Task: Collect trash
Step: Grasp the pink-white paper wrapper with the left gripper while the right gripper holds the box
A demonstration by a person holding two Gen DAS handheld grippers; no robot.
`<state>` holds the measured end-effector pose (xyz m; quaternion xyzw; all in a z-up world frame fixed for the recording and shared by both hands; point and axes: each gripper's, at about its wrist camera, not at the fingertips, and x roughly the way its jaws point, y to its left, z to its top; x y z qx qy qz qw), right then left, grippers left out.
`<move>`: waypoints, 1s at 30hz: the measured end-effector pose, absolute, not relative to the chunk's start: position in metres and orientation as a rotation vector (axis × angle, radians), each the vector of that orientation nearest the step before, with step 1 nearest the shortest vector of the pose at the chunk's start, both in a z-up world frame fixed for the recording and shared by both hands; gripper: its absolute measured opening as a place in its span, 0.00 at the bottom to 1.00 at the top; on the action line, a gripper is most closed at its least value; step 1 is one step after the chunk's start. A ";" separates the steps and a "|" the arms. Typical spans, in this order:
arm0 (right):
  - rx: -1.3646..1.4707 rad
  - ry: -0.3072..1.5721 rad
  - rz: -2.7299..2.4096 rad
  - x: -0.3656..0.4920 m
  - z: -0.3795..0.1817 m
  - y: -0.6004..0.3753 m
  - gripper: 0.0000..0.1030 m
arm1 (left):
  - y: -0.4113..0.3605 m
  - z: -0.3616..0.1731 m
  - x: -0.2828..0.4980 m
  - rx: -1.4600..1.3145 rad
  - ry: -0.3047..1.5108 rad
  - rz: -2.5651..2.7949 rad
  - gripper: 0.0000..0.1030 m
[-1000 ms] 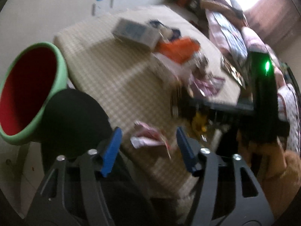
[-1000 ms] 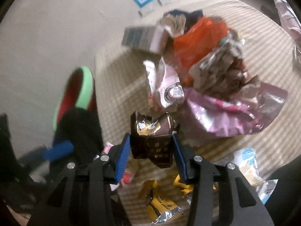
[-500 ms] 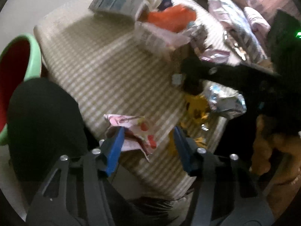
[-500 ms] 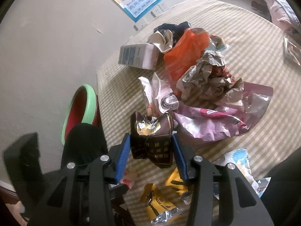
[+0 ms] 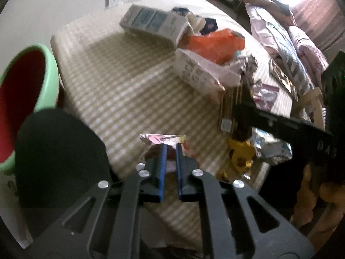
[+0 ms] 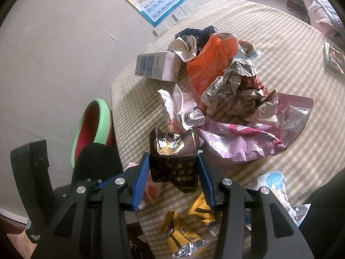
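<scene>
I have the left gripper (image 5: 170,149) pitched steeply down over the near edge of the table (image 5: 120,90), its blue jaws drawn in to a narrow slit and pinching the small pink-and-white wrapper (image 5: 163,139) that lies on the striped cloth. The wrapper's crumpled top sticks up past the fingertips; its lower part is hidden between the pads.

My right gripper (image 6: 173,168) also tilts downward, less steeply, reaching in from the table's near side. Its jaws stand at a middling width, clamped on either side of a crushed dark brown packet (image 6: 174,157) with gold print, which is lifted just clear of the cloth.

Past that packet the rest of the trash is heaped: an orange bag (image 6: 211,62), crumpled brown paper (image 6: 237,88), a pink foil bag (image 6: 248,138), a white carton (image 6: 157,65). Yellow wrappers (image 6: 183,233) lie under the right gripper. The green-rimmed bin (image 5: 25,99) with its red inside stands beside the table, off to the left of the left gripper.
</scene>
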<state>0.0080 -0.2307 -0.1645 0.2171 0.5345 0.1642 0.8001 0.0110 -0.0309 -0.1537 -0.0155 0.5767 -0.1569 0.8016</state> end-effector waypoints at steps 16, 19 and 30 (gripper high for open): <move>0.476 1.153 0.353 0.009 -0.169 -0.230 0.42 | -0.021 -0.151 0.012 -0.110 1.277 -0.307 0.29; 0.480 1.153 0.351 0.009 -0.169 -0.230 0.42 | -0.024 -0.152 0.010 -0.139 1.300 -0.316 0.30; 0.479 1.150 0.357 0.010 -0.169 -0.228 0.42 | -0.012 -0.135 0.008 -0.134 1.264 -0.321 0.41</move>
